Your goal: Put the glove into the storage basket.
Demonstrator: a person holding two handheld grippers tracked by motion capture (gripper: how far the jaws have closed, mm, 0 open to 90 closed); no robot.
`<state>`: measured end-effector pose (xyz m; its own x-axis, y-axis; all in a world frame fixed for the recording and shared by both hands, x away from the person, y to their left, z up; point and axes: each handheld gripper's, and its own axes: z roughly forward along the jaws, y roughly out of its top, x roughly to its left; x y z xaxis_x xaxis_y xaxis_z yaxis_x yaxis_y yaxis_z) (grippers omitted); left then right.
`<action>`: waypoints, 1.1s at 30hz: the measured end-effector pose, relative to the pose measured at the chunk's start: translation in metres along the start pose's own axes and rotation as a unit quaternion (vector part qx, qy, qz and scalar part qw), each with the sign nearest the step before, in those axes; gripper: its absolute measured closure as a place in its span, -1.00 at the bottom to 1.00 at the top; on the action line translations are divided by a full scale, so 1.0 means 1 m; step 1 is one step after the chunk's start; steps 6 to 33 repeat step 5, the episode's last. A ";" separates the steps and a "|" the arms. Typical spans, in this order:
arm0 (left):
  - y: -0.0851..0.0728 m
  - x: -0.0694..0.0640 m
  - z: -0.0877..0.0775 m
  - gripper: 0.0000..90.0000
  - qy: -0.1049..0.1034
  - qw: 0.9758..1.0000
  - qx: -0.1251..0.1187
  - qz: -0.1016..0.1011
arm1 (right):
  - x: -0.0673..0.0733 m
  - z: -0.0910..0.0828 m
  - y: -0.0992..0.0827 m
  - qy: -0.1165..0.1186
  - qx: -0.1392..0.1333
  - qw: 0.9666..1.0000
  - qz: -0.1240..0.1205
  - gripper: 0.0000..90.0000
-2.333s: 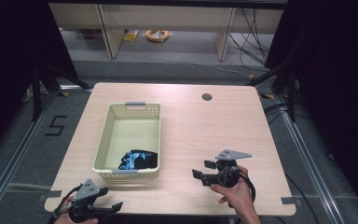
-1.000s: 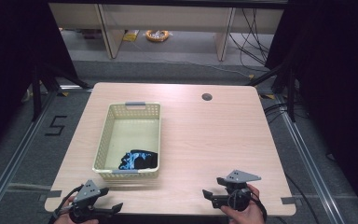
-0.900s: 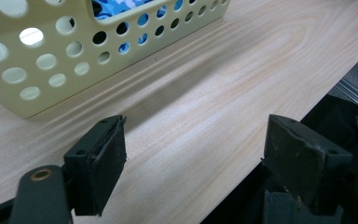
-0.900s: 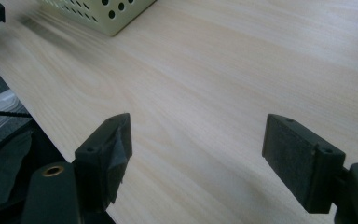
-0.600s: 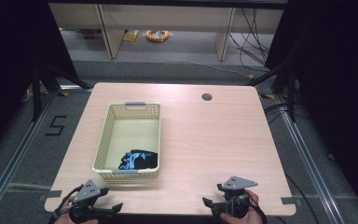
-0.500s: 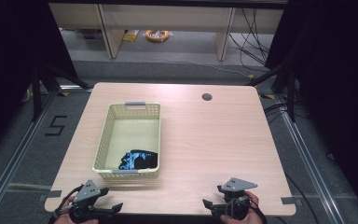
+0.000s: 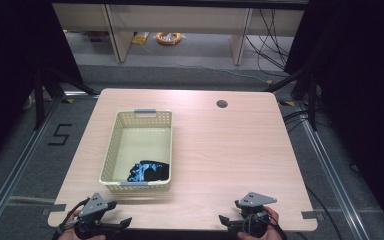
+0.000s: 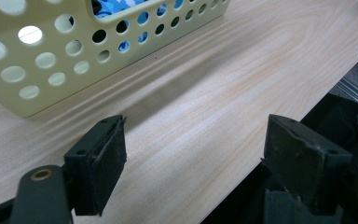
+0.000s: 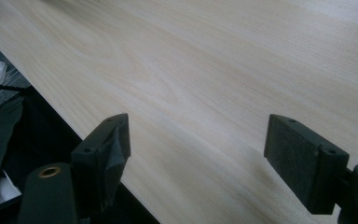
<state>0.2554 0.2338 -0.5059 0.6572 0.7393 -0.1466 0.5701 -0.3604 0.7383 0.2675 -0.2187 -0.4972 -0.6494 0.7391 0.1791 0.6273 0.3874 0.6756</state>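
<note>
A pale yellow perforated basket (image 7: 117,135) stands on the left half of the wooden table (image 7: 220,145), and a black and blue cloth (image 7: 148,171) lies at its near end. My left gripper (image 7: 120,223) rests at the table's front left corner, open, nothing between its jaws. In the left gripper view my left gripper (image 8: 196,163) points at the basket (image 8: 37,60), and blue cloth (image 8: 116,5) shows through its holes. My right gripper (image 7: 228,220) sits at the front right edge, open and empty. In the right gripper view my right gripper (image 9: 198,158) hangs over bare wood (image 9: 205,70).
A round cable hole (image 7: 222,104) lies in the table's far right part. Metal floor rails (image 7: 10,170) run along both sides of the table. Shelving legs and cables (image 7: 275,30) stand behind it. The table's front edge runs just under both grippers.
My right gripper has drawn back from the table's middle right to its front edge. The left gripper, basket and cloth have stayed where they were.
</note>
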 end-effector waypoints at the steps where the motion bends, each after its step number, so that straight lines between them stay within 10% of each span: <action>1: 0.000 0.000 0.000 -0.54 -0.001 1.000 -0.002 -0.003 | 0.000 0.000 0.000 0.000 0.000 1.000 0.000 -0.47; 33: 0.000 0.000 0.000 -0.54 0.000 1.000 -0.002 -0.003 | -0.001 0.000 -0.001 -0.012 -0.004 1.000 -0.005 -0.47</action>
